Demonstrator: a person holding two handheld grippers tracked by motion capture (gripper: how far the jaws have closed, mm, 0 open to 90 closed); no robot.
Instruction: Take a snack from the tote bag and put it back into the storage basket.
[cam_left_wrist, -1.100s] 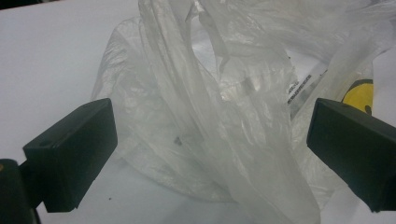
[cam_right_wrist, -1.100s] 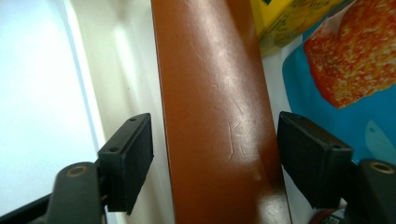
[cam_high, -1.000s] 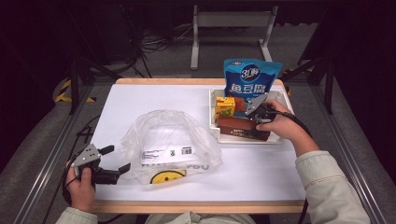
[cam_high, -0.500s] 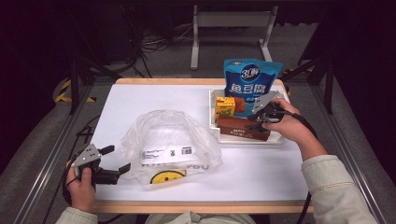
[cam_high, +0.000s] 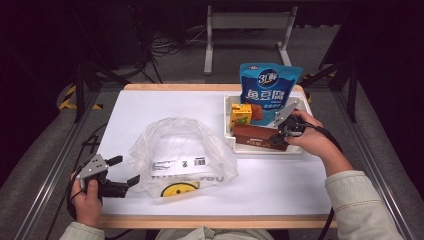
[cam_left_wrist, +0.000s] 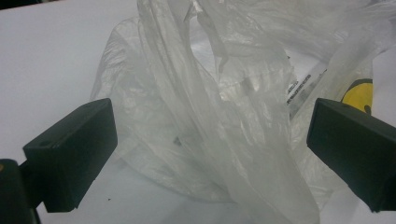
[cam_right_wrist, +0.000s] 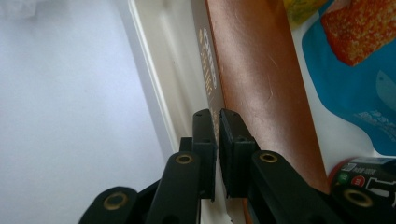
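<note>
Right claw: the right gripper (cam_high: 278, 140) is seen with its jaws drawn nearly together on the near edge of the long brown rectangular box (cam_high: 260, 137); in the right gripper view the right gripper (cam_right_wrist: 217, 122) is shown pinching that thin edge, the jaws having just been closing on it.
Left claw: the left gripper (cam_high: 125, 171) is held with jaws spread wide (nothing is pressed between them); in the left gripper view the crumpled clear plastic bag (cam_left_wrist: 224, 107) lies in front of and between the open jaws, and whether it is touched cannot be told.
Brown box: it lies in the shallow white plastic tray (cam_high: 265, 150) at the table's far right, along the tray's near wall, close to the small yellow carton (cam_high: 241, 114) and in front of the tall blue snack pouch (cam_high: 268, 90).
Plastic bag: it is spread on the white tabletop (cam_high: 165, 107) at the centre, well apart from the tray; a yellow smiley print (cam_high: 175, 189) is seen at its near edge.
Hidden or unclear: the box's right end is covered by the right hand (cam_high: 310, 137); a dark can-like object at the lower right of the right gripper view is cut off and cannot be identified.
Right hand pose: it is reached forward over the tray's near right corner, the gripper pointed leftward along the box.
Left hand pose: the left hand (cam_high: 87, 197) is rested at the table's near left corner, its gripper pointed towards the bag.
</note>
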